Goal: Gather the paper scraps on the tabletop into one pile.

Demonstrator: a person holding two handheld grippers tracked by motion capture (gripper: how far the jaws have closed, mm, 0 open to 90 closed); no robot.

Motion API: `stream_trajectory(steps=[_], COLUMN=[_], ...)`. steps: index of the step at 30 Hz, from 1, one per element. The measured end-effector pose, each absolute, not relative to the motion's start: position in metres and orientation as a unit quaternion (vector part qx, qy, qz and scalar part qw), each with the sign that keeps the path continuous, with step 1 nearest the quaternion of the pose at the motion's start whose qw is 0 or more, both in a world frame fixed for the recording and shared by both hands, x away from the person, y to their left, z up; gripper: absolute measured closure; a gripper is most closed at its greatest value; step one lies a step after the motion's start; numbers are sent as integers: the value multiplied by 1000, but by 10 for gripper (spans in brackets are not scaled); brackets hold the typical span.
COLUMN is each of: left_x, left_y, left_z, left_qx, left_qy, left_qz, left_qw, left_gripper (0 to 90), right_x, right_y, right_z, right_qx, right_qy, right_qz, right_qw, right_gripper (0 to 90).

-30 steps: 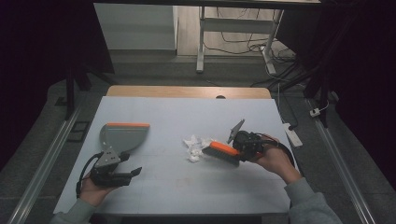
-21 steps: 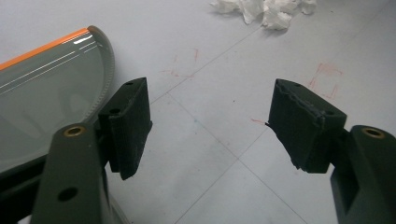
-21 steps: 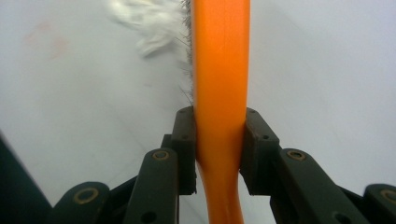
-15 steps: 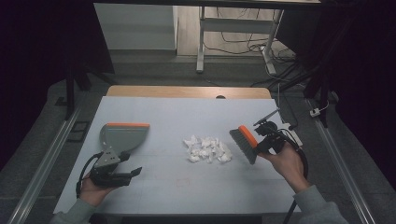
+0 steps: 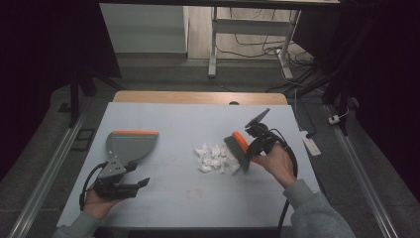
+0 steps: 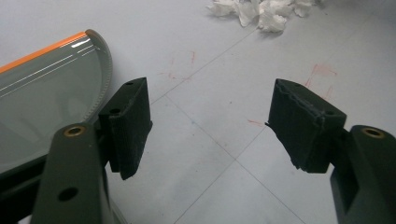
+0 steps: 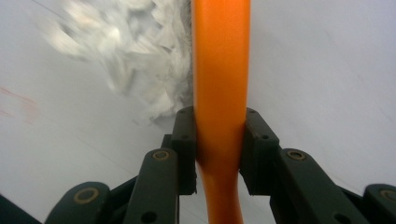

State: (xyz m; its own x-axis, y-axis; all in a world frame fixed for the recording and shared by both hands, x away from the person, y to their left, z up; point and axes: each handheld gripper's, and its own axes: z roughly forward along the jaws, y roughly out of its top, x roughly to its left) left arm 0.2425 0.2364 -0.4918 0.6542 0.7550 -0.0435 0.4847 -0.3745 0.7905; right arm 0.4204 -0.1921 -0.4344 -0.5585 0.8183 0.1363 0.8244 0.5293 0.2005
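Right gripper (image 7: 219, 149) clamped on orange-handled brush (image 5: 240, 148), bristles against white paper scraps (image 5: 214, 157); left gripper (image 6: 210, 126) wide

no readable text, labels, brands or numbers anywhere, faint red marks on table illegible

White paper scraps (image 5: 216, 158) showed on the pale blue-grey table (image 5: 198, 124); the brush handle (image 7: 219, 93) was bright orange, the dustpan (image 5: 130, 146) grey with an orange edge, gripper jaws black.
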Motion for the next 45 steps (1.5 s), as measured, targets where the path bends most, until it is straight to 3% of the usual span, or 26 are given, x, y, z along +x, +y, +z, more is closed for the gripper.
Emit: stream_trajectory(steps=[8, 16, 45], left_x=[243, 244, 247], left_y=[235, 233, 229], left_z=[-492, -492, -494], left_qx=[814, 815, 817], left_qy=[382, 383, 389], left_qz=[167, 168, 169], left_qw=[406, 400, 391], left_gripper=[304, 303, 303], right_x=[414, 401, 318], right_y=[-217, -248, -321], right_z=[-417, -410, -453], right_qx=[-472, -456, -403], right_qy=[-860, -853, -847], right_qz=[-190, -251, -322], right_qw=[-33, -45, -126], right_gripper=[707, 708, 708])
